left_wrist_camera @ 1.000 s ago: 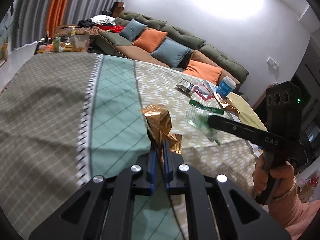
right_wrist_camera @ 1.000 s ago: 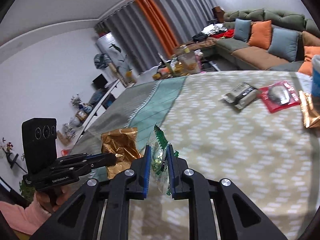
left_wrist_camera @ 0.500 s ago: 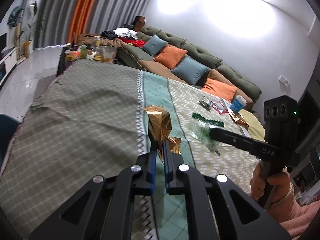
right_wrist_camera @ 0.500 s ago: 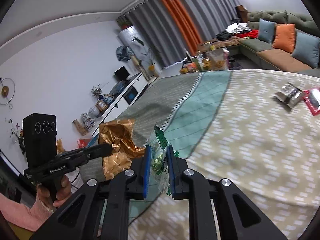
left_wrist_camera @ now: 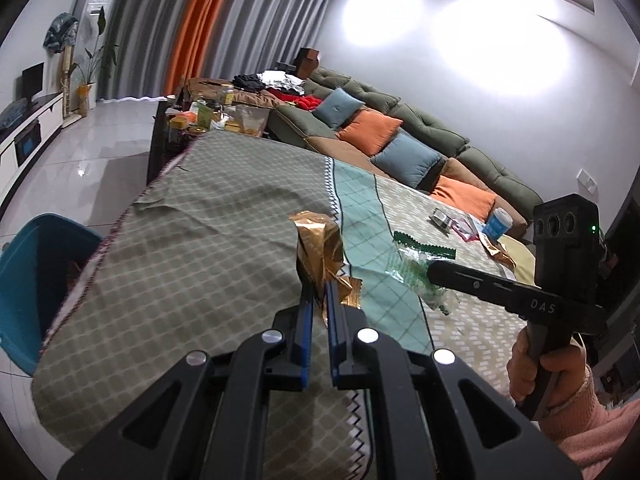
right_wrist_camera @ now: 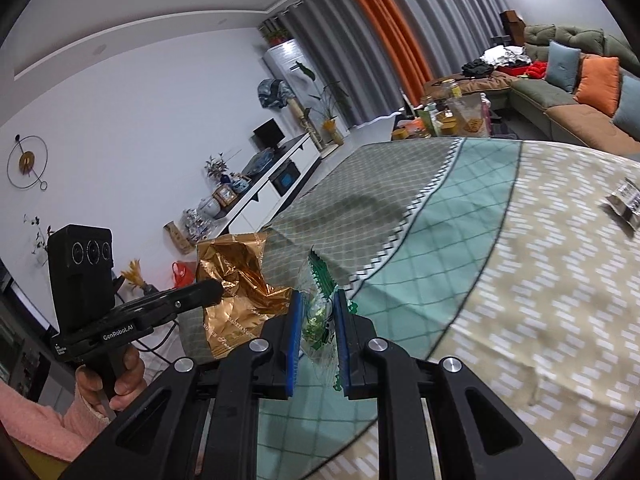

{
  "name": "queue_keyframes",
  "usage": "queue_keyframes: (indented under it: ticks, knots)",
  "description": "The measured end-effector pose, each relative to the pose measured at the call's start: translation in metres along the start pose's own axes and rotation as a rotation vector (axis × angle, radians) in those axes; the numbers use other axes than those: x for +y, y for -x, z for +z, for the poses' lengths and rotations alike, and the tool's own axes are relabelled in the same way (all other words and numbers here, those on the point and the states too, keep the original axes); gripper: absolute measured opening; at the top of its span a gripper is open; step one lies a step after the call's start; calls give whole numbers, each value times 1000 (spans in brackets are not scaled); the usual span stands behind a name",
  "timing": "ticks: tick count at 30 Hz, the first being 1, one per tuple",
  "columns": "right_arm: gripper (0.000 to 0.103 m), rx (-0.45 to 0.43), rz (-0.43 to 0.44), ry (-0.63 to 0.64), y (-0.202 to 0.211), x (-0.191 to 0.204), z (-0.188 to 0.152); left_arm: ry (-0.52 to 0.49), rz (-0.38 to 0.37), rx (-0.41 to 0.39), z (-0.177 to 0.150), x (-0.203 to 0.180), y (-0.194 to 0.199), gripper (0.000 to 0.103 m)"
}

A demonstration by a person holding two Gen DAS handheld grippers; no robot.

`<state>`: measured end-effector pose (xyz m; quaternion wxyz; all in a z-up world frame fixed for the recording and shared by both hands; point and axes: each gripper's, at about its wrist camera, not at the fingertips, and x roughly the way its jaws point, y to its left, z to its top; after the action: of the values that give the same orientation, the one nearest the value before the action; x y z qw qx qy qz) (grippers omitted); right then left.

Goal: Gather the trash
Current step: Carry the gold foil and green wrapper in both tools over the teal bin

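My left gripper (left_wrist_camera: 319, 287) is shut on a crumpled gold foil wrapper (left_wrist_camera: 319, 243) and holds it above the patterned tablecloth (left_wrist_camera: 200, 248). The wrapper also shows in the right wrist view (right_wrist_camera: 236, 276). My right gripper (right_wrist_camera: 317, 300) is shut on a clear plastic bag with a green printed edge (right_wrist_camera: 318, 304), held above the cloth. That bag shows in the left wrist view (left_wrist_camera: 420, 264), to the right of the gold wrapper. A blue bin (left_wrist_camera: 36, 276) stands on the floor left of the table edge.
More litter lies at the table's far end: a silver packet (left_wrist_camera: 443, 218), a red packet (left_wrist_camera: 466, 232), a blue cup (left_wrist_camera: 497, 224) and a gold wrapper (left_wrist_camera: 500, 254). A sofa with cushions (left_wrist_camera: 400, 140) runs behind. A cluttered side table (left_wrist_camera: 212, 114) stands beyond.
Both grippers have moved left along the table with their wrappers still held. The blue bin has come into the left wrist view.
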<state>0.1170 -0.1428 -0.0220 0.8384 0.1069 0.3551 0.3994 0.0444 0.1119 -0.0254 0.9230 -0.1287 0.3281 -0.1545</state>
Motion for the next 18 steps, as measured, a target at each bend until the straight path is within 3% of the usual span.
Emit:
queue_keyframes:
  ticks: [18]
  knots:
    - [16, 40, 78, 68, -33, 40, 11, 53, 63, -77, -3, 36, 47, 9]
